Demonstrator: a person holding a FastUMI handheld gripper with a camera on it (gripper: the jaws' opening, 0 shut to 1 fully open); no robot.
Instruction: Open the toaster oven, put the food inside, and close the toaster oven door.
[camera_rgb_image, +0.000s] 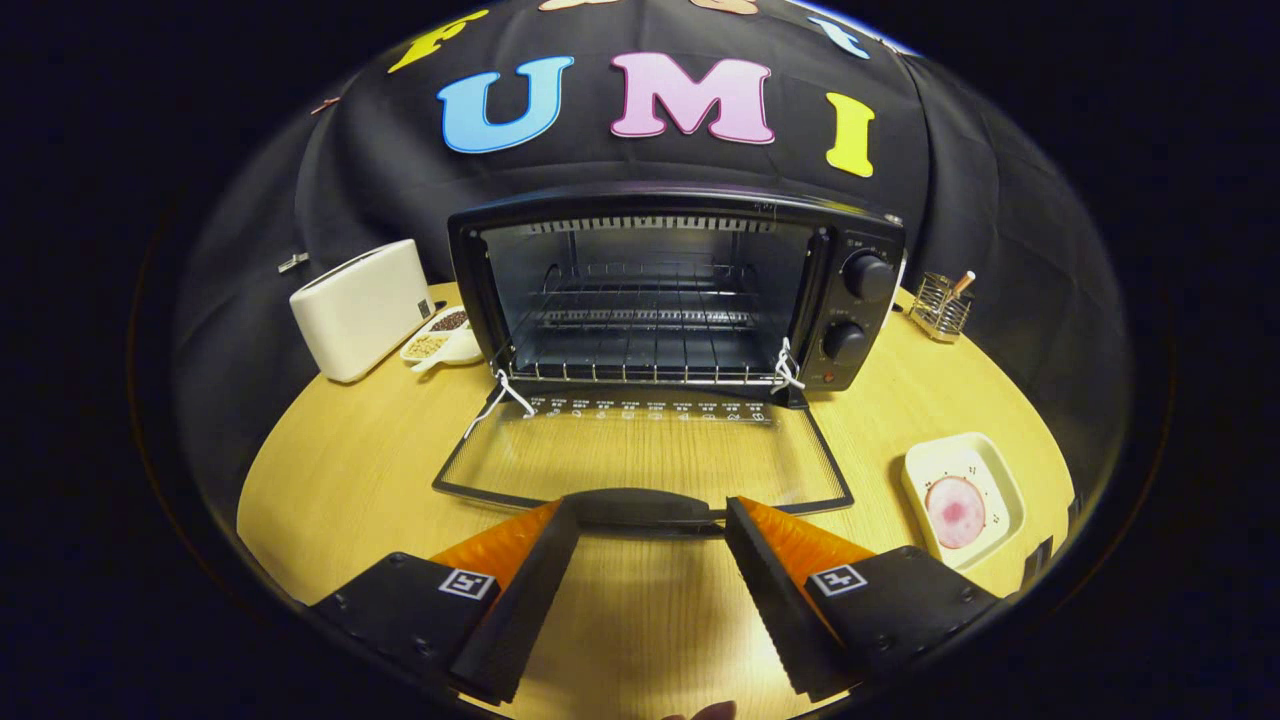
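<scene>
Black cloth is hanging as the booth's wall behind a round wooden counter (330, 470), which is carrying everything in play. One toaster oven (670, 290) is sitting at the far middle of the counter, its cavity facing the fingers and one wire rack (640, 345) showing inside. Its glass door (640, 455) is lying fully open and flat toward the near side, with the door handle (640, 507) running left to right just ahead of the fingertips. One gripper (650, 525) is hovering low over the counter with its two fingers spread wide, holding nothing; the handle is sitting in line with the gap between them.

One white toaster (362, 308) is standing at the far left, with one small divided dish (442, 338) of seeds beside it. One wire holder (941, 306) is standing at the far right.

One white square plate (1000, 480) is resting near right, well apart from the door, carrying one round pink slice of food (956, 511). That food is lying to the right of the fingers and slightly ahead, so the coming move likely is a swing rightward to pick it up before anything goes onto the rack.
</scene>
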